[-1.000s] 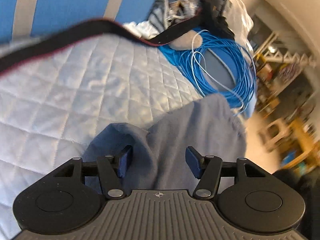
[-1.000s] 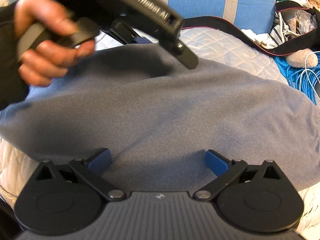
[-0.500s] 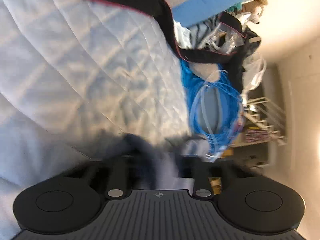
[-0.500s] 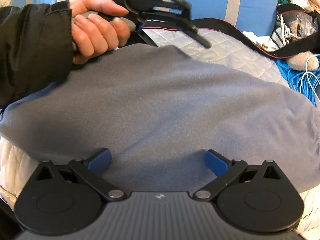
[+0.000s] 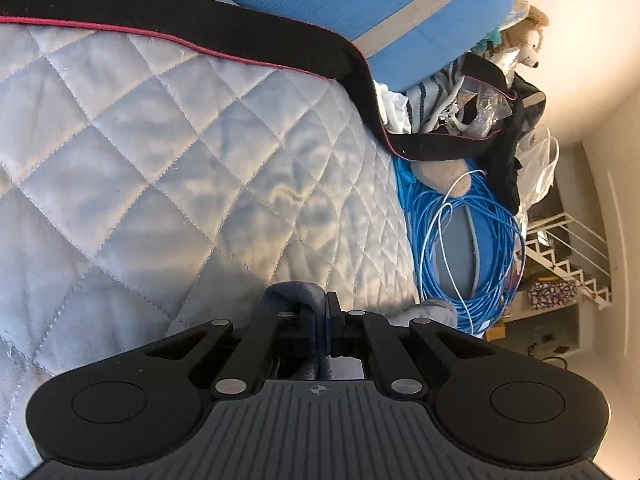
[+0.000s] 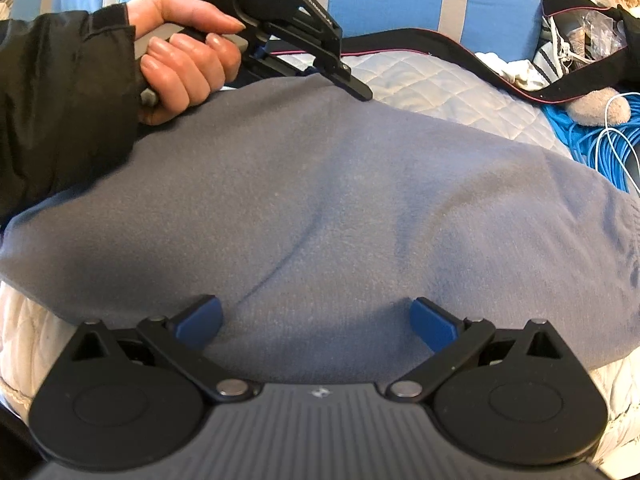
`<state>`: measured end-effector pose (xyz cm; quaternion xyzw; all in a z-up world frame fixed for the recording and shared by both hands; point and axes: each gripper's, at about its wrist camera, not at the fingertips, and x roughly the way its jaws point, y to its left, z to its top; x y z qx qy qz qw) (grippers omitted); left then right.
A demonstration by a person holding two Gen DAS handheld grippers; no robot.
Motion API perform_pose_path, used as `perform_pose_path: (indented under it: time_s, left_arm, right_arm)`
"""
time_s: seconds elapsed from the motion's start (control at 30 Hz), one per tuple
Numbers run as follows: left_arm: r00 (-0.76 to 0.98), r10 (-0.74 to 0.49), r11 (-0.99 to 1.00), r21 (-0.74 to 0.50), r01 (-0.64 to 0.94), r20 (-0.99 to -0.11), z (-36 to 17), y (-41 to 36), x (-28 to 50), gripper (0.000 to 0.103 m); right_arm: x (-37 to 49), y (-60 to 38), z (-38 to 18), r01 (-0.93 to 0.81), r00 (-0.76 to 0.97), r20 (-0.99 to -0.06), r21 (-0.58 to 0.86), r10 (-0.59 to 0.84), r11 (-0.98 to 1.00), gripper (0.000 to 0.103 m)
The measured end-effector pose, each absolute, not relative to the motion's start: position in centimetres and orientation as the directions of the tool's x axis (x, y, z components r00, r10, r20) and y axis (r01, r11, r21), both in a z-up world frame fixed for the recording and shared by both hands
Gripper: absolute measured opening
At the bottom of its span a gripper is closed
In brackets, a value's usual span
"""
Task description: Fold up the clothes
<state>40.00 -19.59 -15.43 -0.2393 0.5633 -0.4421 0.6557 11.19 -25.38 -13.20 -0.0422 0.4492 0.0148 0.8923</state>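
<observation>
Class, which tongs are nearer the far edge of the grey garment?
Left. The left tongs pinch the grey garment at its far edge; the right tongs hover open over the near edge.

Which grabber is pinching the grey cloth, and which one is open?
The left gripper is shut on the grey cloth; a fold pokes out between its fingers. The right gripper hangs open above it.
</observation>
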Motion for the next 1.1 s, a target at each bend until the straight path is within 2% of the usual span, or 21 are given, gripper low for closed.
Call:
perform_pose_path:
  time_s: [0.23, 0.37, 0.43, 0.47, 0.5, 0.57, 0.7, 0.83, 0.97, 1.03, 1.1]
  left_arm:
    - [-0.031, -0.833, 0.512, -0.792, 0.331, -0.552, -15.7, -20.0, 39.6, 0.005]
    - [-0.027, -0.839, 0.507, -0.799, 0.322, -0.543, -16.1, -19.8, 39.4, 0.005]
    - [-0.023, -0.838, 0.510, -0.797, 0.324, -0.545, -16.0, -19.9, 39.4, 0.005]
    - [-0.020, -0.836, 0.513, -0.794, 0.326, -0.548, -16.0, -19.9, 39.3, 0.005]
    - [-0.014, -0.835, 0.517, -0.792, 0.326, -0.551, -16.0, -19.9, 39.3, 0.005]
    - [-0.004, -0.832, 0.524, -0.787, 0.326, -0.555, -16.0, -19.9, 39.3, 0.005]
    - [-0.003, -0.836, 0.522, -0.795, 0.309, -0.549, -16.3, -19.7, 39.3, 0.005]
    - [0.000, -0.829, 0.532, -0.789, 0.306, -0.559, -16.1, -19.7, 39.1, 0.005]
    - [-0.019, -0.827, 0.530, -0.791, 0.307, -0.561, -15.9, -19.8, 39.3, 0.006]
    - [-0.037, -0.834, 0.516, -0.802, 0.301, -0.551, -15.9, -19.7, 39.5, 0.006]
    - [-0.055, -0.840, 0.503, -0.813, 0.294, -0.540, -16.0, -19.6, 39.7, 0.006]
  right_arm:
    - [10.6, -26.5, -12.1, -0.072, 0.644, -0.765, -0.059, 0.001, 0.996, 0.103]
    - [10.3, -30.3, -9.8, 0.057, 0.767, -0.638, -0.046, -0.074, 0.997, 0.103]
    - [11.1, -32.9, -9.3, 0.146, 0.774, -0.616, -0.047, -0.143, 0.988, 0.089]
    - [11.9, -34.2, -9.9, 0.186, 0.741, -0.649, -0.042, -0.169, 0.982, 0.074]
    - [12.6, -35.5, -10.4, 0.227, 0.706, -0.681, -0.040, -0.192, 0.973, 0.052]
    - [13.5, -38.3, -12.1, 0.310, 0.615, -0.765, 0.012, -0.191, 0.951, 0.046]
    - [12.0, -39.8, -12.4, 0.337, 0.605, -0.778, 0.054, -0.172, 0.940, 0.040]
    - [10.9, -40.4, -12.0, 0.389, 0.577, -0.792, 0.055, -0.197, 0.920, 0.039]
    - [10.5, -38.5, -10.4, 0.327, 0.654, -0.715, -0.029, -0.249, 0.945, 0.042]
    - [10.4, -37.2, -9.8, 0.262, 0.692, -0.691, -0.028, -0.208, 0.965, 0.053]
    - [10.6, -35.3, -9.5, 0.169, 0.724, -0.676, -0.020, -0.138, 0.985, 0.079]
